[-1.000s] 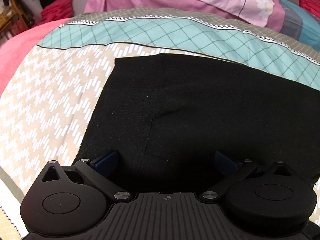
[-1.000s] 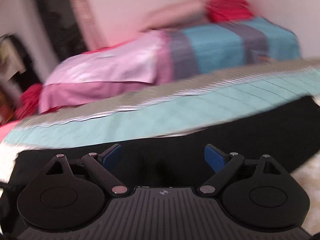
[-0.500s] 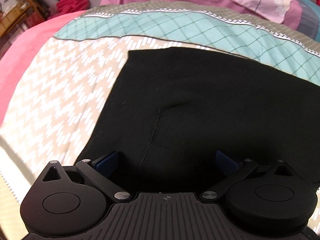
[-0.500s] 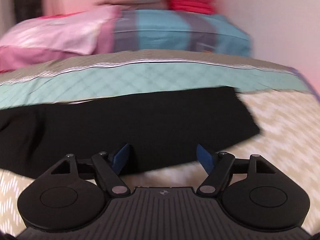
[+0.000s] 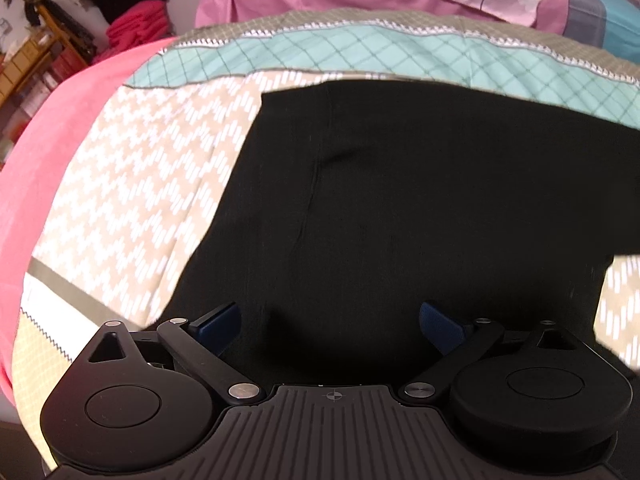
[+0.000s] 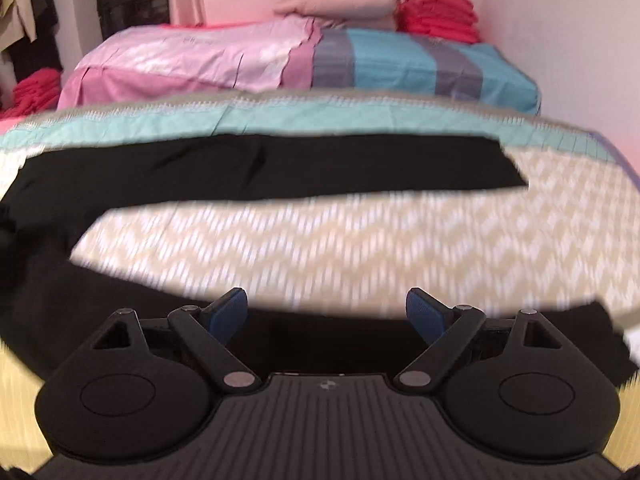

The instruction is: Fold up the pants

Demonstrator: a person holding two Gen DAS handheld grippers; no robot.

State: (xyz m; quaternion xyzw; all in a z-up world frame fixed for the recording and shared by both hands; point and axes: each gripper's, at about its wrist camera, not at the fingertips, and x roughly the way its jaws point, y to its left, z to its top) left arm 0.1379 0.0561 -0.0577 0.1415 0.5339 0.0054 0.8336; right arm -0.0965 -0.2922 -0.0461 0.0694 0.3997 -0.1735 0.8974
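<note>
Black pants [image 5: 400, 184] lie flat on the patterned bedspread [image 5: 132, 200]. In the left wrist view the waist end fills the middle, with a seam running down it. My left gripper [image 5: 331, 322] is open and empty, just above the near part of the waist. In the right wrist view one leg [image 6: 280, 168] stretches across the far side of the bed to its hem at the right, and the other leg [image 6: 100, 300] runs along the near edge under my right gripper [image 6: 326, 312], which is open and empty. The right wrist view is blurred.
A second bed with pink and blue covers [image 6: 280, 60] stands behind. Folded red clothes [image 6: 440, 12] and a pillow [image 6: 340, 0] sit on its far end. A pink blanket [image 5: 60, 140] lies at the bed's left side. A wooden shelf [image 5: 36, 60] stands at far left.
My right gripper has pulled back towards the near edge, so both legs now show. My left gripper has drawn back a little and turned left over the waist. Both stay open.
</note>
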